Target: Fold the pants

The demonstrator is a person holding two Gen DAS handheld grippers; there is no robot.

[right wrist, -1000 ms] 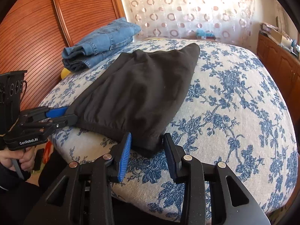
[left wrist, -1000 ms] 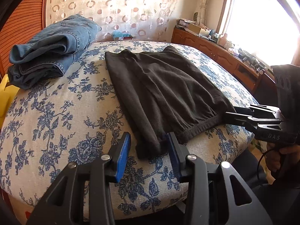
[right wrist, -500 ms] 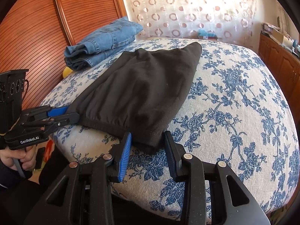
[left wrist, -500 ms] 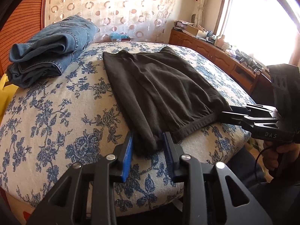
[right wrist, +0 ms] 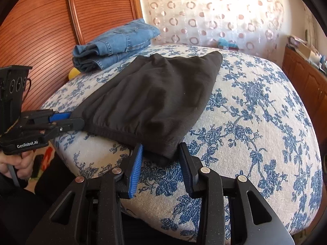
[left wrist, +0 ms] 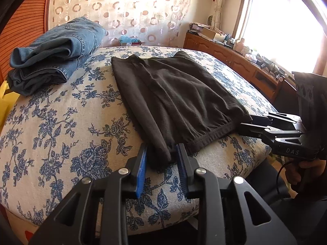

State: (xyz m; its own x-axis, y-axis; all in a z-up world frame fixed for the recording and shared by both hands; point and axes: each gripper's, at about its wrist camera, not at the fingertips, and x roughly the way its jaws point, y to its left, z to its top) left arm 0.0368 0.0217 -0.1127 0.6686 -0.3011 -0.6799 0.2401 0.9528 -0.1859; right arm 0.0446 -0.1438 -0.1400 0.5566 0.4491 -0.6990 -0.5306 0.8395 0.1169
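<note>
Black pants [left wrist: 175, 100] lie folded flat on the blue-flowered bed [left wrist: 61, 122], waistband at the near edge; they also show in the right wrist view [right wrist: 155, 100]. My left gripper [left wrist: 160, 159] is open, its blue-padded jaws on either side of the near left waistband corner. My right gripper [right wrist: 161, 155] is open around the near right corner. Each gripper shows in the other's view, the left gripper [right wrist: 69, 120] at the left and the right gripper [left wrist: 251, 122] at the right, both at the waistband's ends.
Folded blue jeans [left wrist: 55, 55] lie at the far left of the bed, by an orange slatted wall [right wrist: 51, 30]. A wooden cabinet [left wrist: 235, 61] with clutter runs under the window on the right. A patterned curtain [left wrist: 122, 10] hangs behind.
Both grippers have moved forward so the waistband corners sit deeper between the jaws. The left jaws have narrowed. The pants have not moved.
</note>
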